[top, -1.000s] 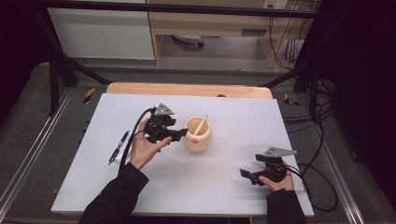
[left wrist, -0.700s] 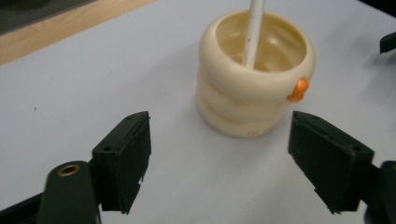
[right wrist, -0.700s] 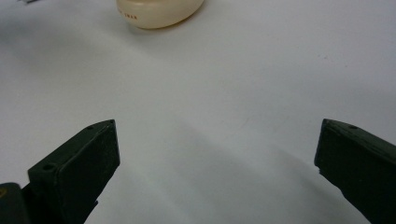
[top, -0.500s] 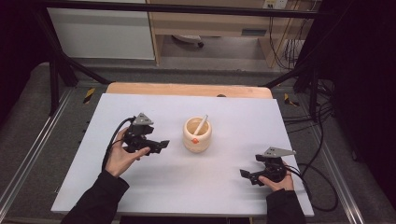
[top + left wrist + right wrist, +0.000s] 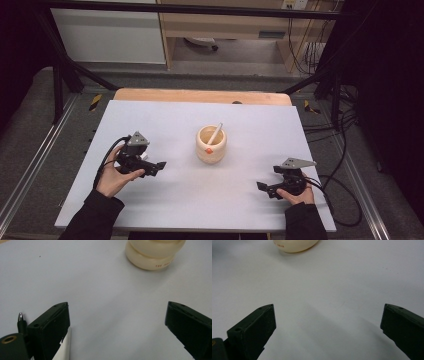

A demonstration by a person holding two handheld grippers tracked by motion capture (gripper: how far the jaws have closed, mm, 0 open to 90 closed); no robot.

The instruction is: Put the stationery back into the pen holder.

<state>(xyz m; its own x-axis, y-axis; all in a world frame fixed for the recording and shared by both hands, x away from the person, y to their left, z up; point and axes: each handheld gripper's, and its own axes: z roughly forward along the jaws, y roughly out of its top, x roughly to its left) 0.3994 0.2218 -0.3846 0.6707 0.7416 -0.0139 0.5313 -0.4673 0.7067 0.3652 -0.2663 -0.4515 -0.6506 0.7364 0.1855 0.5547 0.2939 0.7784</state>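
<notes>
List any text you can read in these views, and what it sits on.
Small red print on the cream holder's lower band, left gripper view: too blurred to read.
Same print on its base, right gripper view: too blurred.
Orange tag on the holder's front, high view: no legible text.

Grey floor [image 5: 35,135] – wooden cabinet [image 5: 225,22] behind, cables [image 5: 340,125] right.

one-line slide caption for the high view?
Person holds left gripper and right gripper, both open, on either side of a cream cup with a stick.
</notes>
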